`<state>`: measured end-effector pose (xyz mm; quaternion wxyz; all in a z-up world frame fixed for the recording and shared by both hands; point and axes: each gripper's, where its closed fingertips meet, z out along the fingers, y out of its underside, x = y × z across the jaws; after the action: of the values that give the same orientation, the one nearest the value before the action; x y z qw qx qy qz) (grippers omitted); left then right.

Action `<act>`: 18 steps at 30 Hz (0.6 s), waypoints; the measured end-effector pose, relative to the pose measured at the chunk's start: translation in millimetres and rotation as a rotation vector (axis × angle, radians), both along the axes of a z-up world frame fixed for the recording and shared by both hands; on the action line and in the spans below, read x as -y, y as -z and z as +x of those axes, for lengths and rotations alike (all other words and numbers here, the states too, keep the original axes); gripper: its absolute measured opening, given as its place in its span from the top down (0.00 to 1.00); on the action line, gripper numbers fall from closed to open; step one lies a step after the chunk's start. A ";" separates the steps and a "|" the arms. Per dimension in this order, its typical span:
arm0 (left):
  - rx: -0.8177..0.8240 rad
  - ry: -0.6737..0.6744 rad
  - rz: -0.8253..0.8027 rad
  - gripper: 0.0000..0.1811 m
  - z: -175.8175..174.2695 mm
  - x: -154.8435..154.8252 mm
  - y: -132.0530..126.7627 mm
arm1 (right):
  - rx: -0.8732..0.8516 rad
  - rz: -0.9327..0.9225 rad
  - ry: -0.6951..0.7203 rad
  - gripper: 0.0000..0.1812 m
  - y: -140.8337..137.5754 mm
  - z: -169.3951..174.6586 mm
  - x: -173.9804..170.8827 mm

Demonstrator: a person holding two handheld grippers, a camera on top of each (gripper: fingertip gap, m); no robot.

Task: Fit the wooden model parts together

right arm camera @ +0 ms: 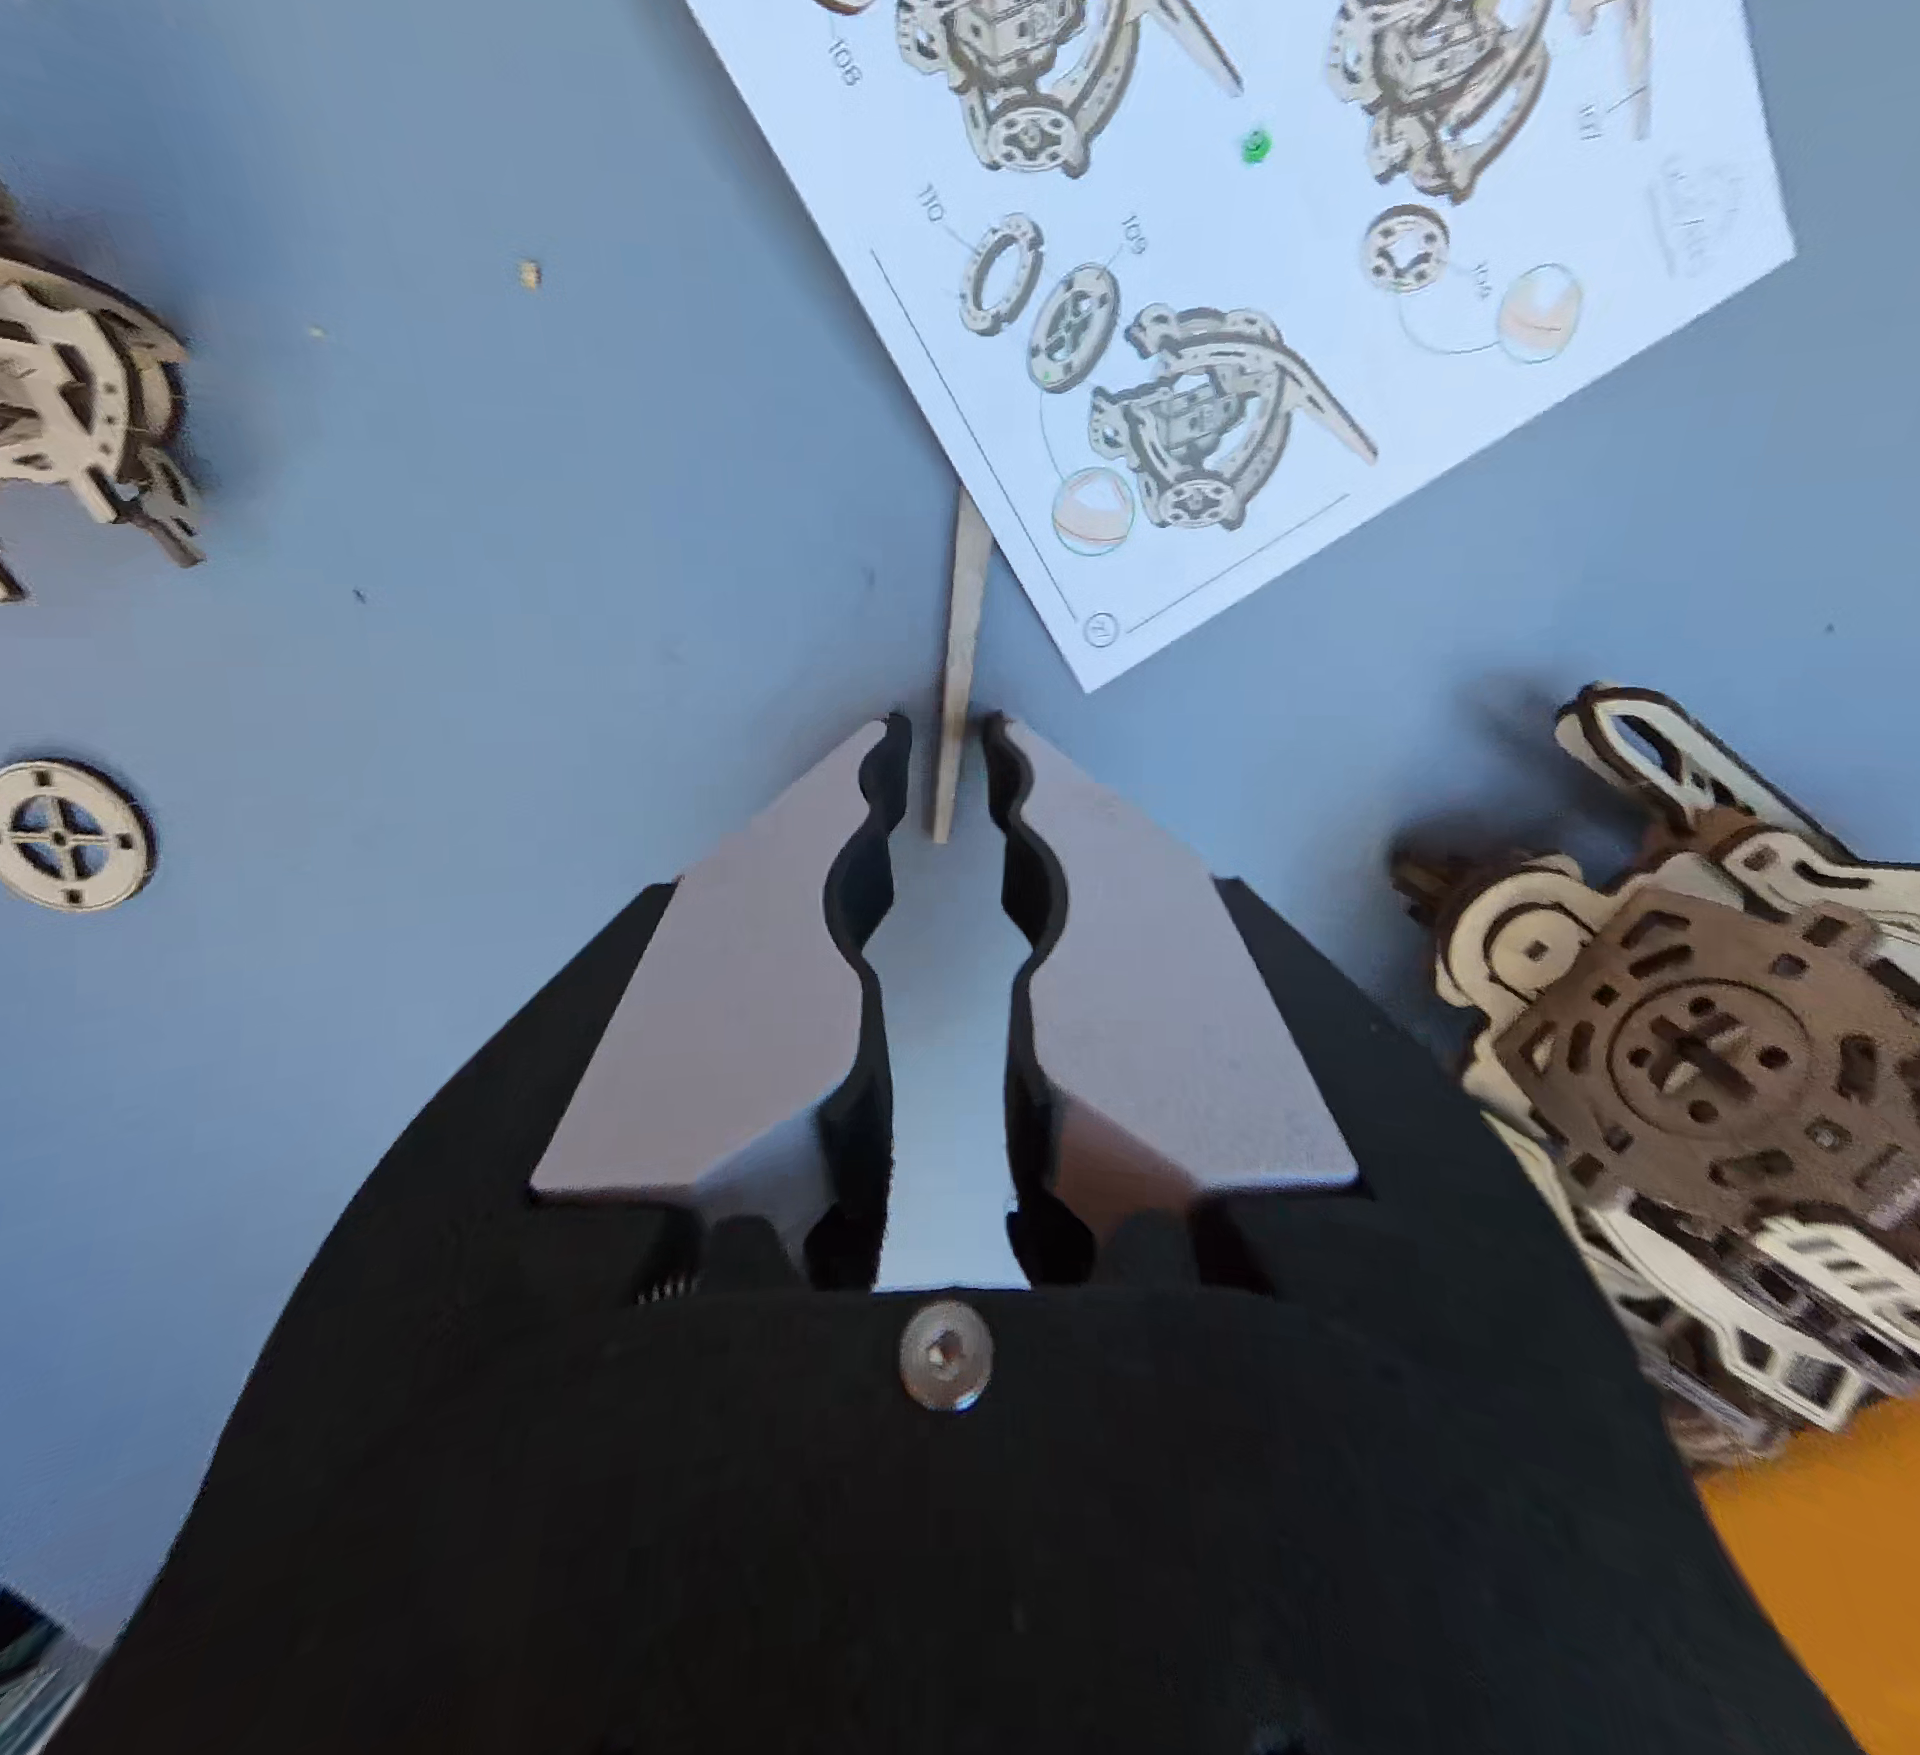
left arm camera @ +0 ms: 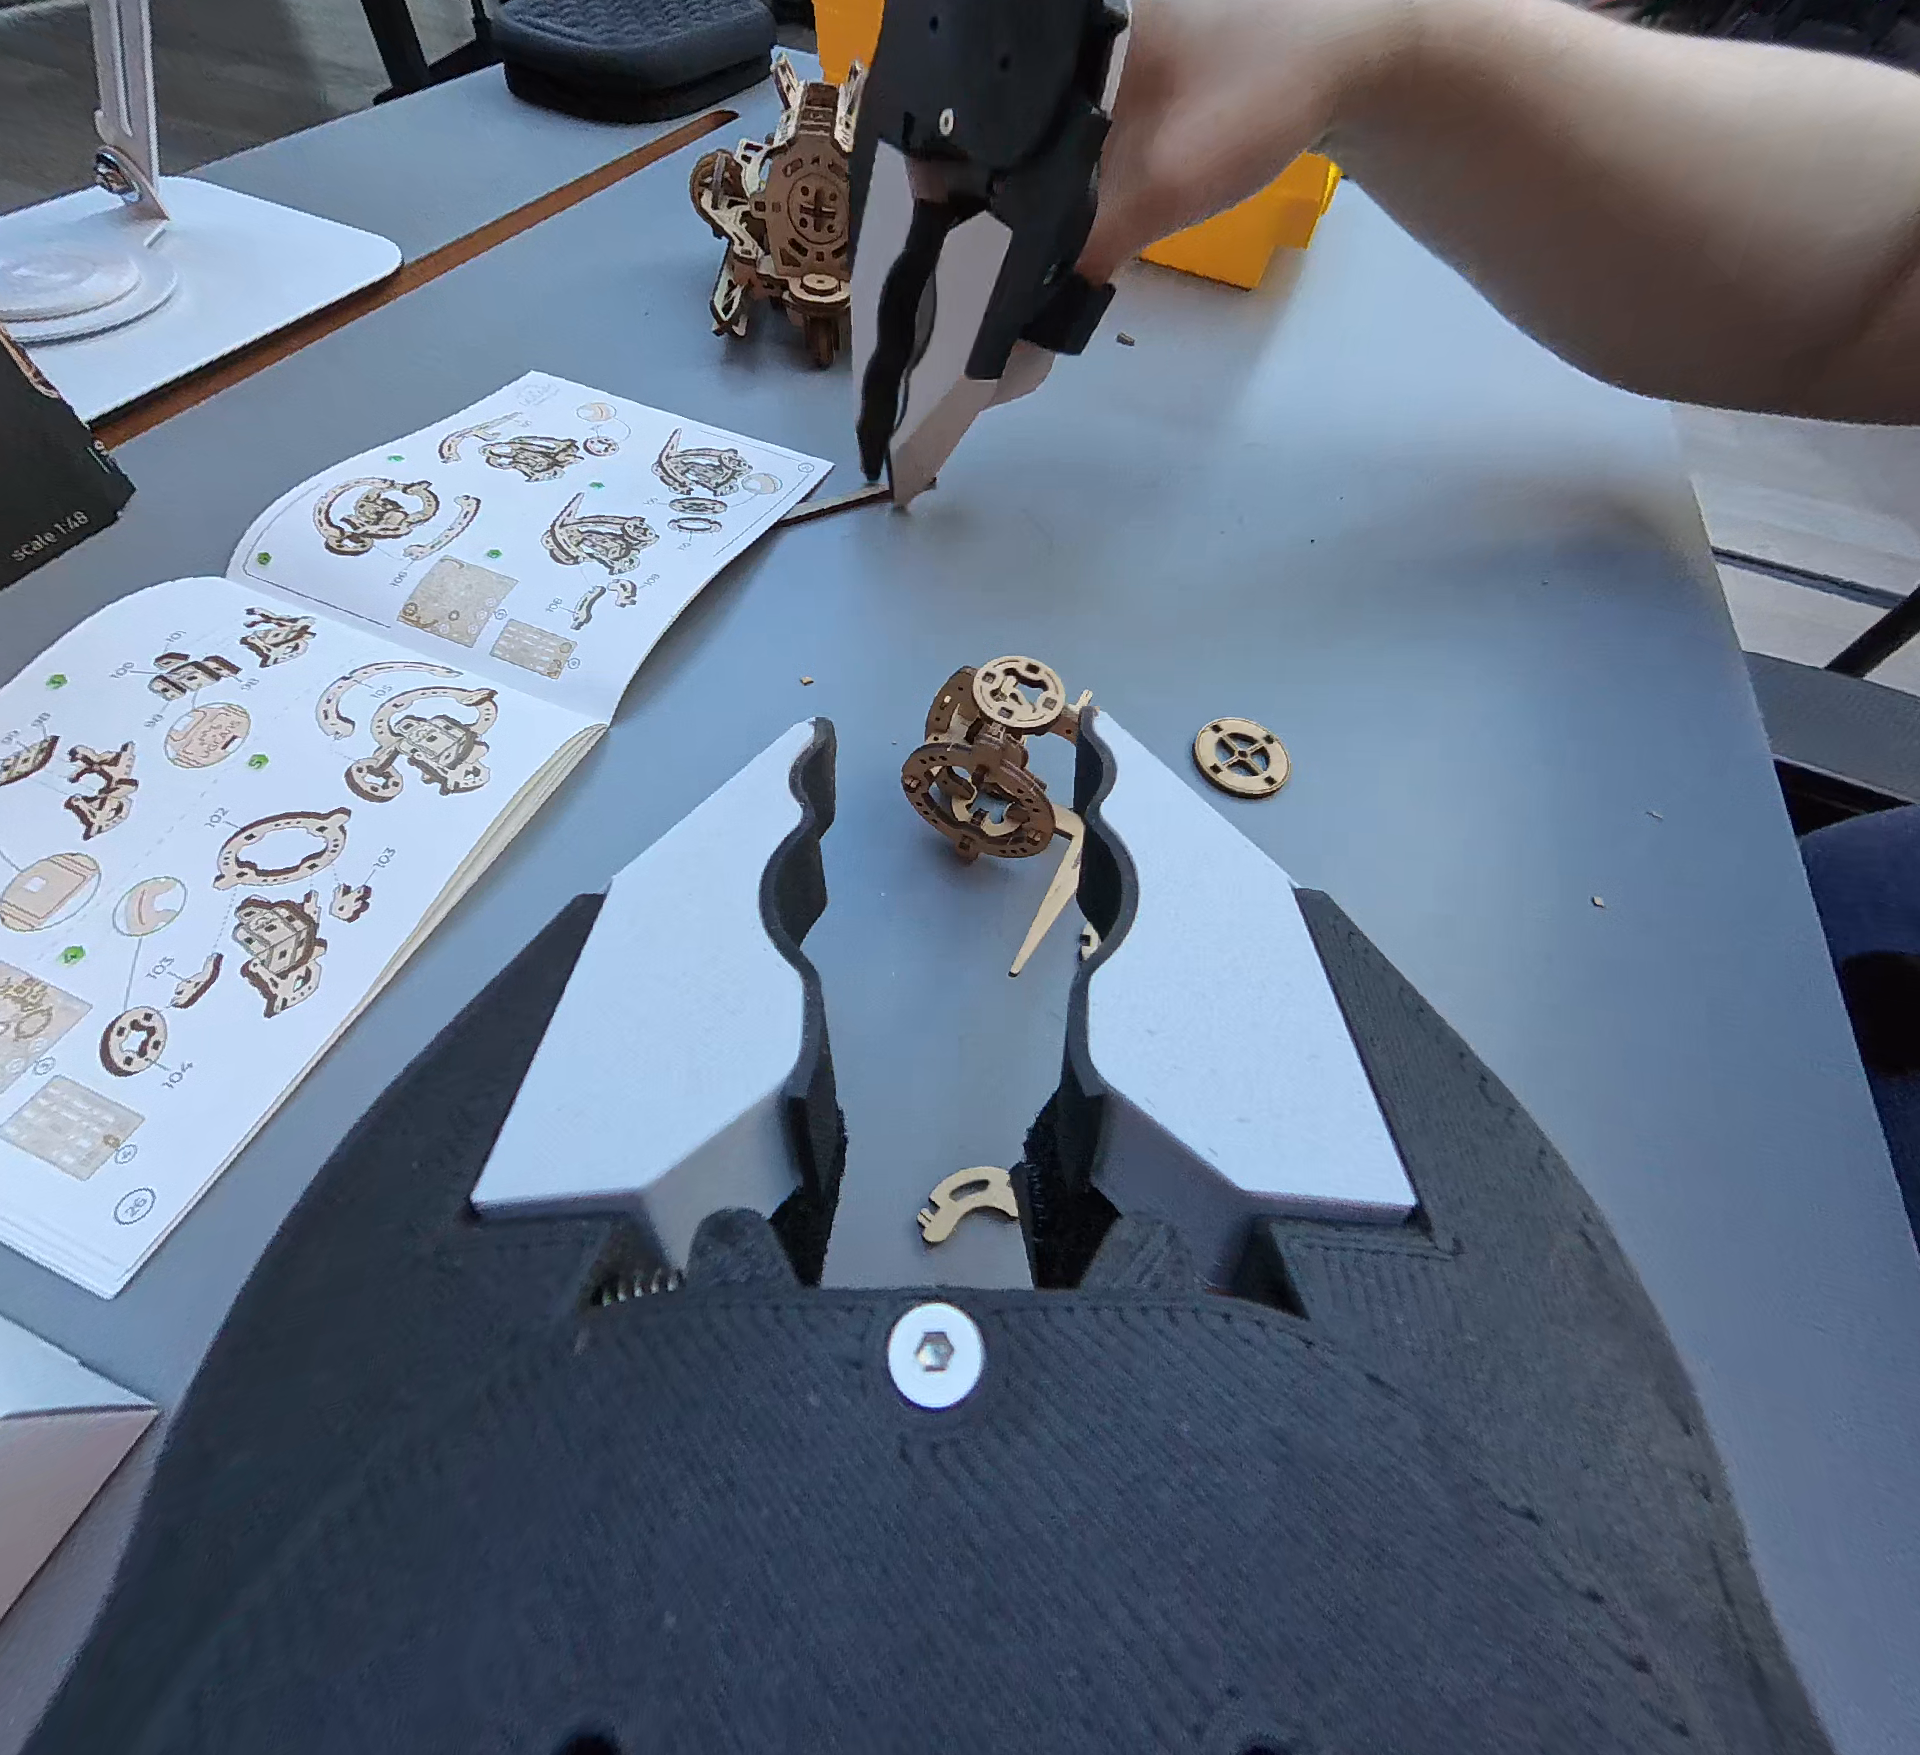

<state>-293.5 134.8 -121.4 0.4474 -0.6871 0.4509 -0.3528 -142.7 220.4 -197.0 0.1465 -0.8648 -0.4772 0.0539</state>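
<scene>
Wooden strip (right arm camera: 962,666) lies flat on the grey bench (right arm camera: 520,562), its far end tucked under the instruction booklet (right arm camera: 1195,251). Left of the strip, the left gripper (left arm camera: 956,749) hovers with fingers apart around the small ringed subassembly (left arm camera: 982,770), gripping nothing. At the strip itself, the right gripper (right arm camera: 948,729) has fingers parted astride it, likely to pinch it. Right of it stands the larger model (right arm camera: 1704,1082), and the booklet's corner could hinder lifting
</scene>
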 end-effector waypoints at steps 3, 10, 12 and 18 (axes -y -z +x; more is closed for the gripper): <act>0.021 -0.010 0.004 0.75 -2.8 -1.0 -7.1 | -0.007 -0.027 -0.007 0.99 1.0 5.4 9.5; 0.098 0.002 0.055 0.74 -1.8 20.4 -45.7 | 0.050 -0.089 -0.084 0.99 -34.3 34.2 96.1; 0.065 0.050 0.087 0.75 11.3 39.1 -54.0 | 0.063 -0.021 -0.195 0.99 -63.4 23.2 118.0; -0.062 0.182 0.108 0.76 50.6 69.8 -51.6 | 0.147 0.215 -0.514 0.99 -121.8 -18.0 153.0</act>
<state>-242.9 65.0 -69.8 0.4356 -0.6287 0.5435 -0.3458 -160.6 67.4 -75.2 0.1837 -0.6966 -0.6931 -0.0245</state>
